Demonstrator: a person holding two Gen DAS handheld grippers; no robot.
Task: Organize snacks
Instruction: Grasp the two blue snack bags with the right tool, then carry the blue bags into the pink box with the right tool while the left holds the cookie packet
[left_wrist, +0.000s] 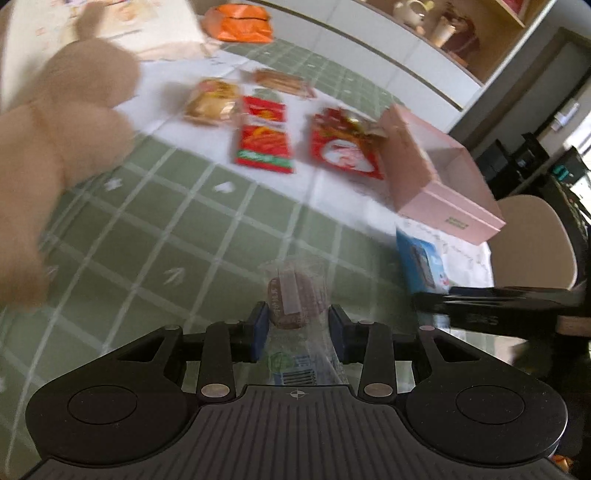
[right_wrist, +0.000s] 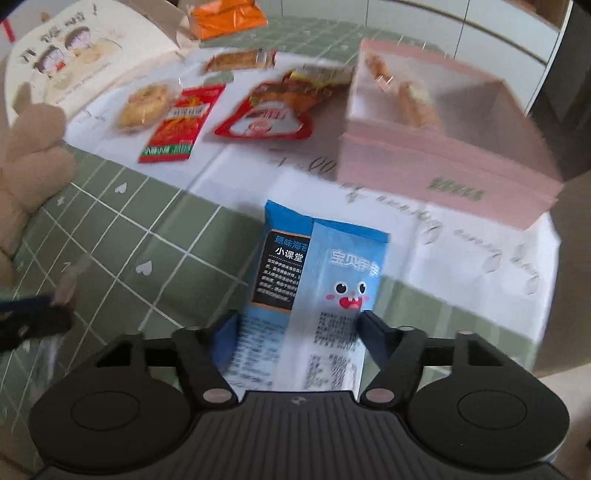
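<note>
- Your left gripper (left_wrist: 298, 332) has its jaws closed on a clear plastic wrapper with a round brown cake inside (left_wrist: 297, 301); the blue pads press the wrapper from both sides, and the cake end sticks out in front above the green checked cloth (left_wrist: 177, 229).
- Your right gripper (right_wrist: 297, 334) has its jaws around a light blue snack packet with a cartoon face (right_wrist: 325, 266). The pads touch both edges of the packet, so it is gripped; the packet's far end lies over the white sheet of paper (right_wrist: 443, 251).
- In the left view the same blue packet shows at the right, just beside the black body of your right gripper.
- Further out, on the white paper, lie a red sachet with a green strip (right_wrist: 181, 125), a wider red pouch with a white oval (right_wrist: 266, 114), a round golden pastry in clear wrap (right_wrist: 146, 105) and a long brown bar in clear wrap (right_wrist: 240, 59).
- The open pink cardboard box (right_wrist: 443, 173) stands to the right of these, near the red pouch; some pale brown snacks lie inside it.
- An orange bag (right_wrist: 225, 16) rests at the far edge of the surface.
- A beige plush toy (left_wrist: 62, 147) is at the left, blurred.
</note>
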